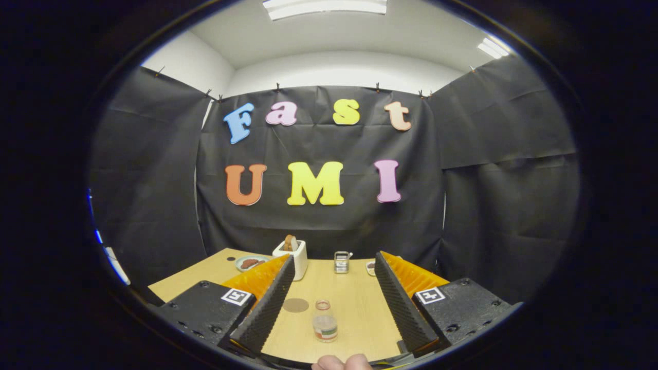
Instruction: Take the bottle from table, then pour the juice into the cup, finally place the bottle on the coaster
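The fingers point(333, 308) hang wide above the counter point(354, 303), bottle point(325, 321) upright between them; better lower squarely around its middle before squeezing.

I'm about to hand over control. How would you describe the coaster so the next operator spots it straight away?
Start at the wooden table and the open gripper. Between its fingers stands the clear bottle; the coaster lies just beyond it, toward the white toaster. It is the only flat brown disc there.
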The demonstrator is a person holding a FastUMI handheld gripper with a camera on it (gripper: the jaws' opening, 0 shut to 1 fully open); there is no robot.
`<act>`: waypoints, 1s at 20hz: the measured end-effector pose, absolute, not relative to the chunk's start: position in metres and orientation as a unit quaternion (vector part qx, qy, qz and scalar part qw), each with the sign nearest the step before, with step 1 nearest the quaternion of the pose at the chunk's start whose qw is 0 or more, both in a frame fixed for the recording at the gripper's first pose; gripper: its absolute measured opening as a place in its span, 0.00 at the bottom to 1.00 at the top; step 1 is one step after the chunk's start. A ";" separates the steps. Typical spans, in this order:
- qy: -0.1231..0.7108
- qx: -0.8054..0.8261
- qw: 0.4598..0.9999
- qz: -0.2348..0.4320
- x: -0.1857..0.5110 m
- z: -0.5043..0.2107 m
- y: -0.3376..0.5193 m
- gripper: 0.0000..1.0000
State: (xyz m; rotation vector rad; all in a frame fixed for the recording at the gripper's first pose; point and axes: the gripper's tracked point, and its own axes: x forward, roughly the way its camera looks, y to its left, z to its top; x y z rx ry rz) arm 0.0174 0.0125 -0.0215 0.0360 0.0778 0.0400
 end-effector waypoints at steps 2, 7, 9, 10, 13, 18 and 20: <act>0.039 0.015 0.999 0.019 0.019 -0.021 0.013 1.00; 0.036 0.007 0.999 0.035 0.019 -0.019 0.023 1.00; 0.039 0.004 0.998 0.040 0.019 -0.023 0.023 1.00; 0.039 0.004 0.999 0.038 0.017 -0.021 0.022 1.00; 0.036 -0.001 0.999 0.041 0.012 -0.025 0.020 1.00; 0.049 -0.010 0.997 0.060 0.010 -0.054 0.028 1.00; 0.054 -0.018 0.996 0.067 0.006 -0.066 0.031 1.00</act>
